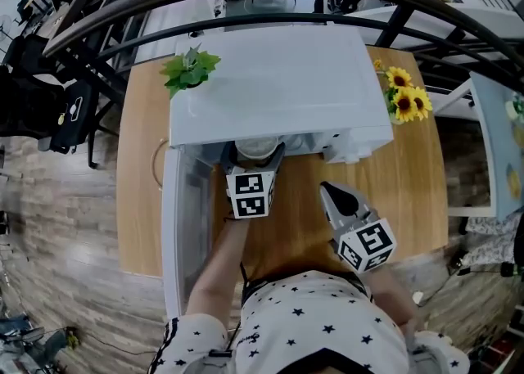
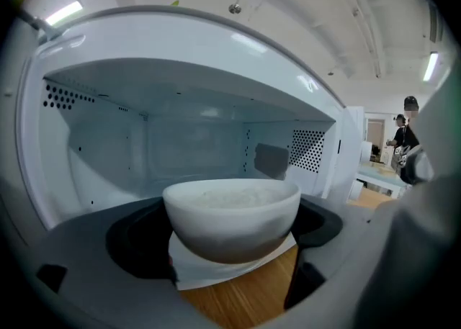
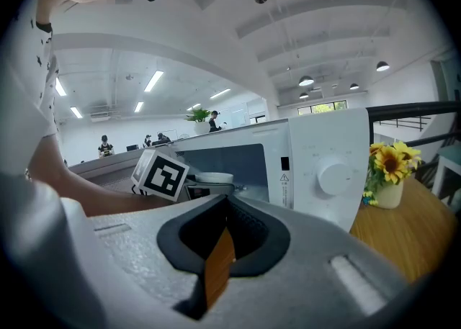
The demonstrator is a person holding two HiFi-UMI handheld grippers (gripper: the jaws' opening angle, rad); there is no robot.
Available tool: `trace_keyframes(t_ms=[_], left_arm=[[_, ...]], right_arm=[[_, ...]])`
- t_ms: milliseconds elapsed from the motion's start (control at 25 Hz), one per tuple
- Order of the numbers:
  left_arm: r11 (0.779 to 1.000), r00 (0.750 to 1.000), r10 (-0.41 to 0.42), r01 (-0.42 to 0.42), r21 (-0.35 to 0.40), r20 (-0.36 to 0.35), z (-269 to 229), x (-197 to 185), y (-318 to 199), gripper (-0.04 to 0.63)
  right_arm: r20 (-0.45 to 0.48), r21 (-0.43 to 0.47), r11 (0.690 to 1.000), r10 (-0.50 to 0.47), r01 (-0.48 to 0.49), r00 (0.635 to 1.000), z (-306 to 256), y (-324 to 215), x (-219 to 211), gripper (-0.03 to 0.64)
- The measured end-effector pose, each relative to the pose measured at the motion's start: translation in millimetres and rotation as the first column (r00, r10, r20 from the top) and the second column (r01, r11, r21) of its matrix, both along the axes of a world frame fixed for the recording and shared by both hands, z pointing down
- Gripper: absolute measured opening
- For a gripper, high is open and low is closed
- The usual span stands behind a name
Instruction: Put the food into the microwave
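Our left claw (image 1: pixel 255 155) pinches the white bowl (image 2: pixel 232 219) of rice (image 2: pixel 230 196), with one jaw pressed on each flank below the rim. The bowl sits between the jaws at the mouth of the open microwave (image 2: pixel 216 54), and the cavity lies straight ahead of the claw. We judge the bowl stiff, glazed and slippery, fairly heavy with its filling, and breakable, so it wants a level carry held by the sides. Our right claw (image 3: pixel 220 245) is pressed almost together on nothing, above the tabletop (image 3: pixel 403 241).
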State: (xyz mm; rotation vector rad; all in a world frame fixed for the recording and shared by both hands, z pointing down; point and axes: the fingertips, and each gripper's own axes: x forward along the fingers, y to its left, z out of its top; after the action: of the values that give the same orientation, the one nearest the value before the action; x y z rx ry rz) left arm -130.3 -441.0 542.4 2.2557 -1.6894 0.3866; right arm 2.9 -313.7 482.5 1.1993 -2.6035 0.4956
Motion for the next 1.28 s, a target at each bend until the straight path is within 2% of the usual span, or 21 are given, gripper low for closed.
trace_keyframes(t_ms=[200, 360, 440, 600, 1280], left_arm=[[1.000, 1.000, 0.012, -0.012, 0.019, 0.008, 2.0, 2.1, -17.8, 0.482], [0.999, 0.998, 0.030, -0.031, 0.031, 0.046, 2.4, 3.9, -35.0, 0.482], [0.999, 0.999, 0.034, -0.035, 0.037, 0.039, 2.0, 3.9, -43.0, 0.482], [1.000, 0.999, 0.023, -0.023, 0.016, 0.028, 13.9, 1.7, -48.8, 0.482], [0.999, 0.991, 0.008, -0.002, -0.041, 0.132, 31.2, 0.4, -52.9, 0.482]], right_arm=[[-0.002, -0.010, 1.000, -0.003, 0.003, 1.000, 3.8, -1.8, -4.0, 0.006], [-0.002, -0.013, 1.000, -0.014, 0.014, 1.000, 5.8, -2.7, -9.3, 0.006], [-0.002, -0.017, 1.000, -0.009, 0.009, 1.000, 6.9, -3.2, -9.9, 0.006], [-0.004, -0.013, 1.000, -0.015, 0.015, 1.000, 8.1, -5.7, -10.0, 0.006], [-0.003, -0.038, 0.999, -0.017, 0.017, 1.000, 14.3, -8.1, -12.3, 0.006]])
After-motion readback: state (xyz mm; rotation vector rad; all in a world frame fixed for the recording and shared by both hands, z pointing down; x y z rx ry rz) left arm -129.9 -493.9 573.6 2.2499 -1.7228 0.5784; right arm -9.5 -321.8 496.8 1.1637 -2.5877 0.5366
